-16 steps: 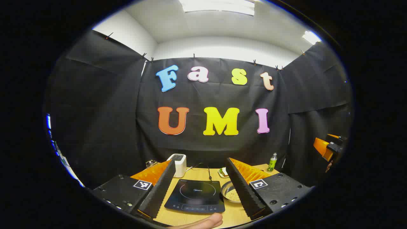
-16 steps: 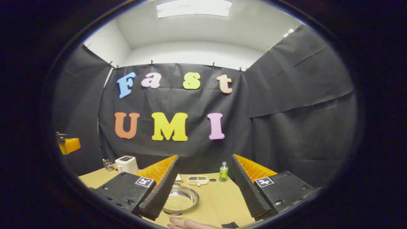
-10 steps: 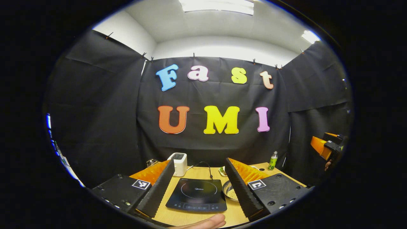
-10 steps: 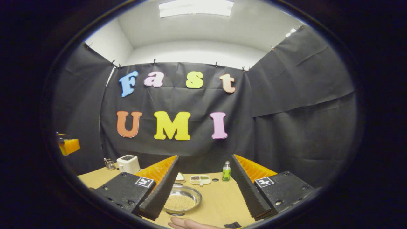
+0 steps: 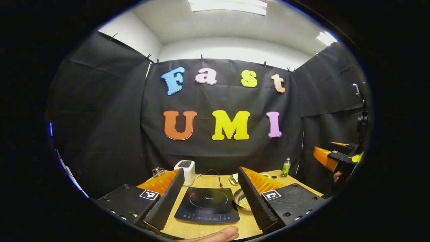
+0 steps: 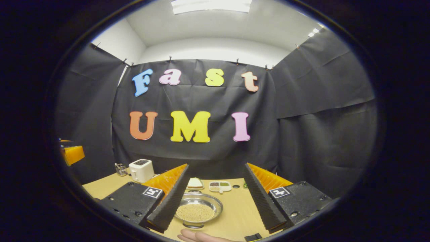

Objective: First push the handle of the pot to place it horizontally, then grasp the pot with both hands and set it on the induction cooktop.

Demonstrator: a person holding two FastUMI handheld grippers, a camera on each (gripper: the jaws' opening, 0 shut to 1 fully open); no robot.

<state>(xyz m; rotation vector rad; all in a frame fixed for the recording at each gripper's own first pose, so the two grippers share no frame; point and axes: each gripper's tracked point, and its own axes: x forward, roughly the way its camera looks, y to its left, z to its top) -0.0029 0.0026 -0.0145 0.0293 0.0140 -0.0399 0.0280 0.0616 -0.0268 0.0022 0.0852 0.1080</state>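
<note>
Both my grippers are up in the air over the light wooden desk [image 5: 208, 232] right now, and neither has hold of anything. In the left gripper view, my left gripper [image 5: 211, 198] has its fingers spread wide, and between them sits the flat black induction cooktop [image 5: 207, 205] with its round cooking ring, lying flat on the desk. Just to the right of it, partly hidden behind my right-hand finger, is the shallow round metal pot [image 5: 242, 201] with pale yellowish grains in it, touching nothing I can see. Behind the cooktop there's a white toaster [image 5: 185, 170] with a black cord running off the cooktop's back edge, and a small green bottle [image 5: 285, 168] further right near the back of the desk. My other gripper shows far off on the right edge of that view, held by a hand [image 5: 337, 175]. In the right gripper view, my right gripper [image 6: 216, 205] is also wide open, and the pot [image 6: 198, 210] is right there between the fingers, low down near the front of the desk. Behind it is a small white divided tray [image 6: 220, 186] and a small plate [image 6: 195, 183] with something pale on it. I can't make out the pot's handle from either view.
</note>
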